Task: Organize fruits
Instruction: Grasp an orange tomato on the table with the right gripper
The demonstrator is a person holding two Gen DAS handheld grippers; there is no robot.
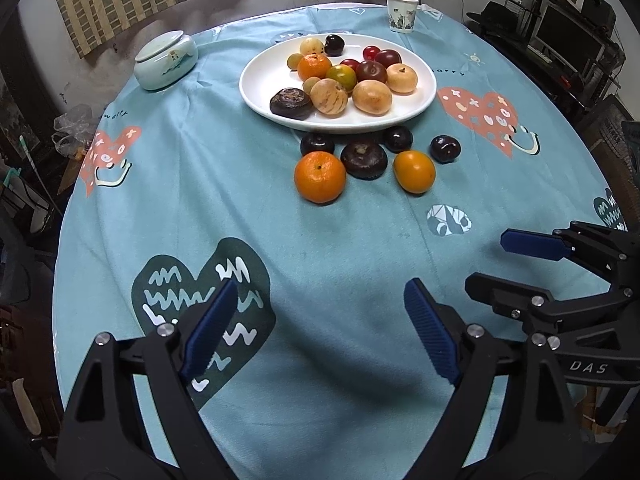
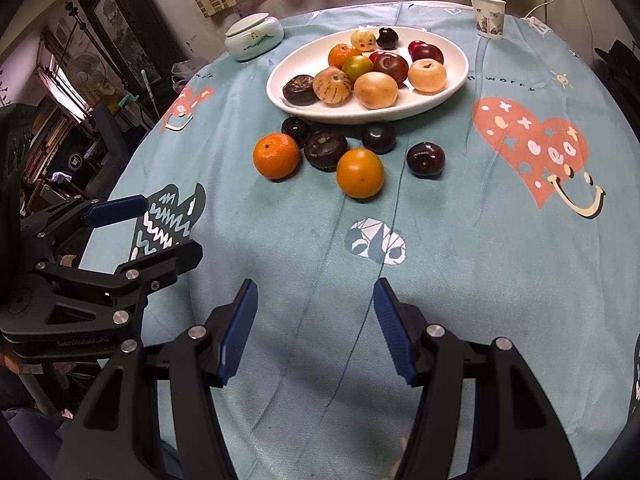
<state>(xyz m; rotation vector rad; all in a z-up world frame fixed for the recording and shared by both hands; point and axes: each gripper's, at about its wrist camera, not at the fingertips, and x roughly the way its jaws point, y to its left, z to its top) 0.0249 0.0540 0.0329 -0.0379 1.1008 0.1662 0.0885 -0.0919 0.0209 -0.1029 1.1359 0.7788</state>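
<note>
Both my left tongs (image 1: 320, 332) and right tongs (image 2: 316, 328) hang spread and empty over the blue tablecloth (image 1: 340, 248), well short of the white plate (image 1: 264, 92) heaped with fruit and the six loose fruits (image 1: 362, 160) lying just before it.

White plate (image 2: 280, 92) heaped with fruit; six loose fruits (image 2: 360, 173) before it; right gripper (image 2: 316, 328) empty, agape
</note>
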